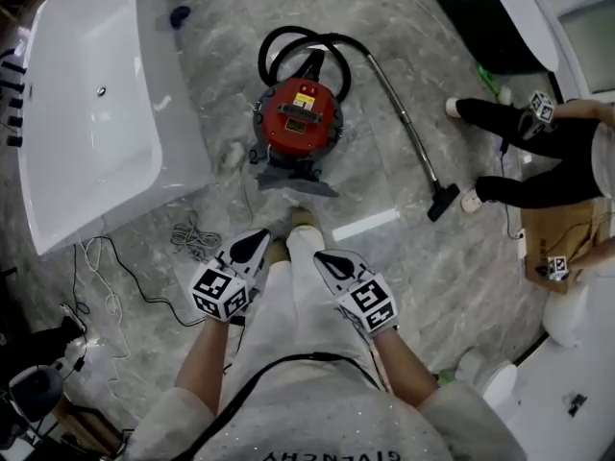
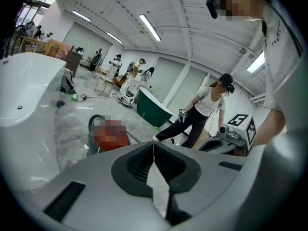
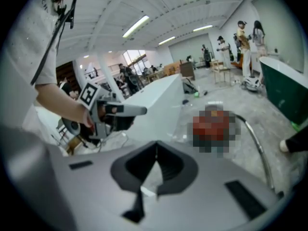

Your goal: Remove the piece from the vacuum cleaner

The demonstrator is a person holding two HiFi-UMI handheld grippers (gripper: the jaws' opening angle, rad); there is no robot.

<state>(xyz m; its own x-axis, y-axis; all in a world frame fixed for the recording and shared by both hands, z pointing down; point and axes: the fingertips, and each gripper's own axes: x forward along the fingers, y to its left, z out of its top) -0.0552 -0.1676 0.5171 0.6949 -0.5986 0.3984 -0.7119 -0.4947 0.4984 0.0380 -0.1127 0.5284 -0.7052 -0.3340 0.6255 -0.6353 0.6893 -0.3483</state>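
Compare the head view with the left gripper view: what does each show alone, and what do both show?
Only the head view: the vacuum's floor nozzle and the loose cables on the floor. Only the left gripper view: ceiling lights, distant people, and the jaws of the left gripper close up, shut on nothing. Both: the red vacuum cleaner, the white bathtub, the bending person in black trousers and the right gripper.

1. The vacuum cleaner (image 1: 296,115) had a shiny red plastic top.
2. Its long tube (image 1: 404,125) looked like shiny metal.
3. The white bathtub (image 1: 86,104) was smooth and glossy.
4. The grey floor (image 1: 413,253) looked like smooth stone.
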